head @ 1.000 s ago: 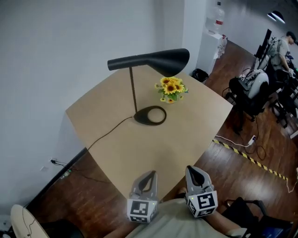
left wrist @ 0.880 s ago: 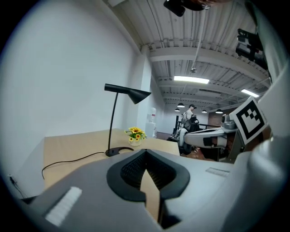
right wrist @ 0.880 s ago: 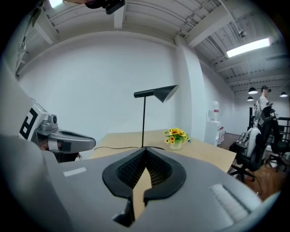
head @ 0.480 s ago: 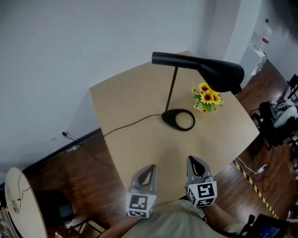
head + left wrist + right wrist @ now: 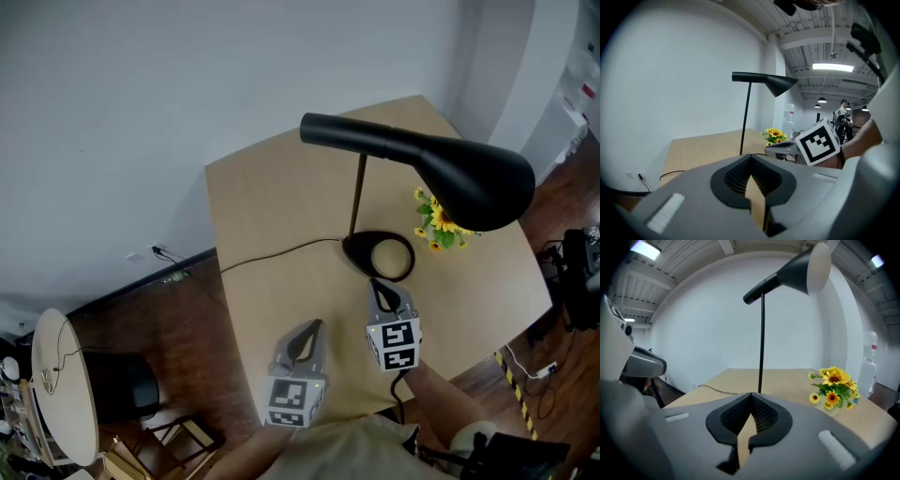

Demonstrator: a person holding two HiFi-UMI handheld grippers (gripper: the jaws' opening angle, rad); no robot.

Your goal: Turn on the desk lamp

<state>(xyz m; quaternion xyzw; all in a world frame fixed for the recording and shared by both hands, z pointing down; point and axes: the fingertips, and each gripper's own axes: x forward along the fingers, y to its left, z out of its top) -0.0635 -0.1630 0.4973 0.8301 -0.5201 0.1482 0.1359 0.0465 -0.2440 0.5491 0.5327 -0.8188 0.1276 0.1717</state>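
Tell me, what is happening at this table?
A person holds a tool in each hand over a wooden table. The right tool, shut and empty, points at the round base of a black desk lamp, which looks unlit. The left tool, also shut and empty, hangs back near the table's edge. Sunflowers stand beside the lamp.

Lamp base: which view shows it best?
Head view: the whole round lamp base shows on the table. Both gripper views show only the pole and shade; the base is hidden there.
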